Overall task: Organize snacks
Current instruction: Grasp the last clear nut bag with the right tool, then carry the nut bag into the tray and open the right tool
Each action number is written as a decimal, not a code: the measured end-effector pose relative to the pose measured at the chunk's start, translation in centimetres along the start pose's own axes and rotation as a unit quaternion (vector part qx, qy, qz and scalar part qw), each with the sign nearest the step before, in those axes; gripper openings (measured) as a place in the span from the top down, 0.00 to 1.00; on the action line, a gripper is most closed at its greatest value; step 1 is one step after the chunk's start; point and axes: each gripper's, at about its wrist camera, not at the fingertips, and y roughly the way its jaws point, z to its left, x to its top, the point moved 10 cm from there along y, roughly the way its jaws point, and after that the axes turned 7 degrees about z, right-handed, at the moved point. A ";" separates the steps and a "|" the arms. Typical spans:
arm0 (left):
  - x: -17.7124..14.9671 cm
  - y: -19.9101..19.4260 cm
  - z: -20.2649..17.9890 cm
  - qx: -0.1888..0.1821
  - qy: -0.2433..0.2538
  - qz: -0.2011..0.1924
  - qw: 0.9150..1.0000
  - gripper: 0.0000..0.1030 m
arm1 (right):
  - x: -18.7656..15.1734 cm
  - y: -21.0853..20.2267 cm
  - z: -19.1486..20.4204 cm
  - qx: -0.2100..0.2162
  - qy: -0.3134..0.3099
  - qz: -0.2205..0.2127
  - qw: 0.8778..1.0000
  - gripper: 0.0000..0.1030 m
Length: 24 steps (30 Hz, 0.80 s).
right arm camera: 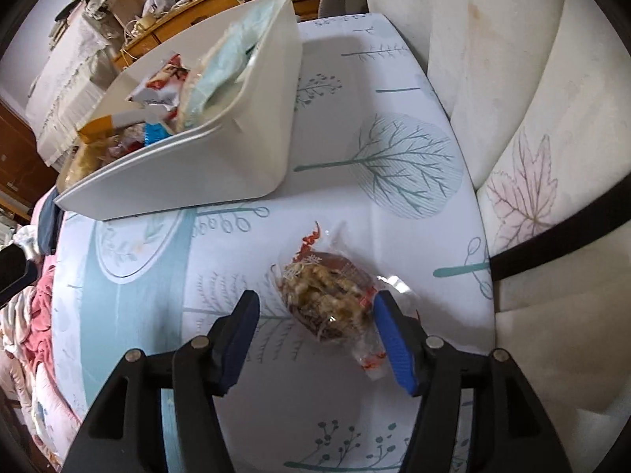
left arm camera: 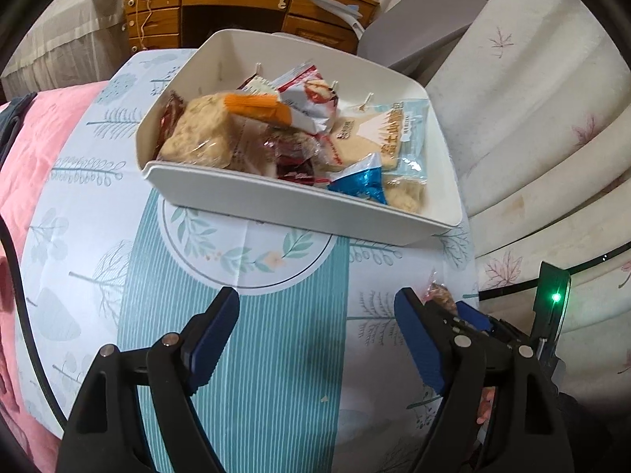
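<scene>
A white bin point(left arm camera: 299, 213) full of wrapped snacks stands on the patterned table; it also shows in the right wrist view point(right arm camera: 205, 173). One clear-wrapped brown snack point(right arm camera: 327, 299) lies on the table near its right edge. My right gripper point(right arm camera: 315, 309) is open with the snack between its fingers, the right finger point(right arm camera: 394, 347) close against the wrapper. My left gripper point(left arm camera: 317, 305) is open and empty above the table, short of the bin. In the left wrist view the snack point(left arm camera: 441, 293) peeks out beside the right gripper.
A cream sofa point(left arm camera: 532, 118) runs along the table's right edge point(right arm camera: 552, 118). A pink blanket point(left arm camera: 39, 149) lies to the left. A wooden desk point(left arm camera: 244, 4) and a grey chair point(left arm camera: 426, 19) stand behind the bin. A black cable point(right arm camera: 560, 244) crosses the sofa.
</scene>
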 end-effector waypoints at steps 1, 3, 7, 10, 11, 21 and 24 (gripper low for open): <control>-0.2 0.0 0.2 0.003 -0.002 0.002 1.000 0.22 | 0.1 0.1 -0.2 -0.004 0.004 -0.002 1.000 0.41; -0.5 0.1 0.4 0.006 -0.007 0.005 1.000 0.22 | 0.1 0.5 -0.3 -0.006 0.009 0.002 1.000 0.41; -1.0 0.2 0.8 0.016 -0.012 0.009 1.000 0.22 | 0.4 1.2 -0.9 -0.018 0.016 0.010 1.000 0.44; -1.3 0.2 1.0 0.026 -0.012 0.010 1.000 0.22 | 0.5 1.2 -0.9 -0.011 0.019 0.004 1.000 0.49; -1.3 0.2 1.0 0.029 -0.014 0.011 0.999 0.22 | 0.5 1.2 -0.9 -0.012 0.017 0.006 1.000 0.49; -2.4 0.3 2.1 0.073 -0.034 0.032 0.996 0.22 | 1.0 0.0 -0.8 0.005 0.032 0.016 0.999 0.50; -2.5 -0.1 2.0 0.078 -0.034 0.033 0.996 0.22 | 2.2 -2.0 -0.2 0.012 0.029 -0.005 1.000 0.50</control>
